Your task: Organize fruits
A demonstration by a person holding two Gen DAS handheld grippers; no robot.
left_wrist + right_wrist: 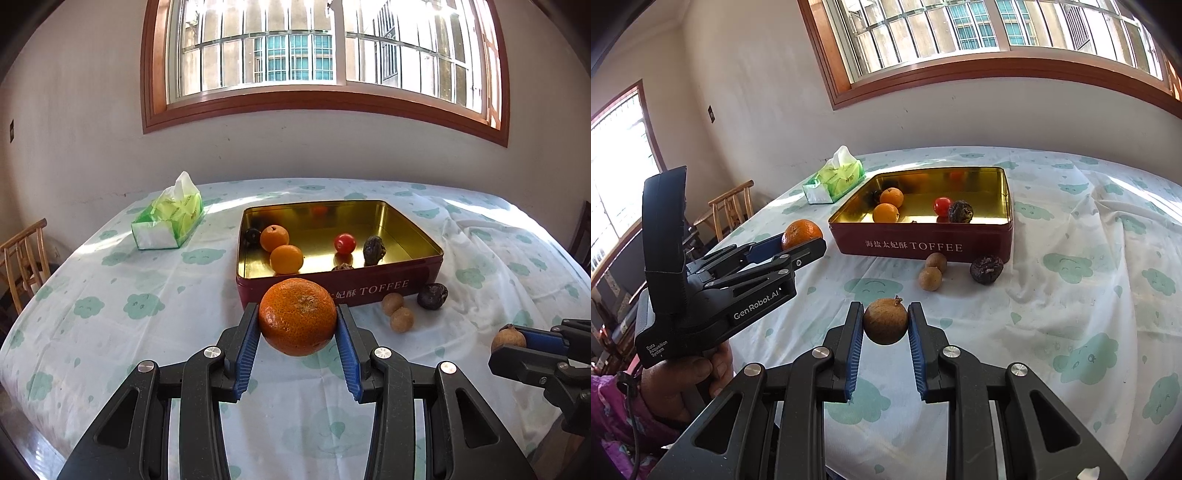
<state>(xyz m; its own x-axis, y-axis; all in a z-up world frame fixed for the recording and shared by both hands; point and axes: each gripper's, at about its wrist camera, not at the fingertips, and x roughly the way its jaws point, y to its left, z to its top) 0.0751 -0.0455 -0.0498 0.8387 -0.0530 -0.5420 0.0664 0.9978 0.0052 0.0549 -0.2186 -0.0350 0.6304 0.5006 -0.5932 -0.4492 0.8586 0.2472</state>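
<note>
The left gripper [297, 323] pinched a tangerine [297, 316] above the cloth just before the red toffee tin [388, 288], while the right gripper [885, 322] clamped what looked like a longan [885, 321]

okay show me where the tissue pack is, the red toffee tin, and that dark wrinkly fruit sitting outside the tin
tissue pack [168, 221]: left wrist view, on its green wrapper.
toffee tin [923, 245]: right wrist view, on its red front wall.
dark wrinkled fruit [987, 269]: right wrist view, middle of its skin.
</note>
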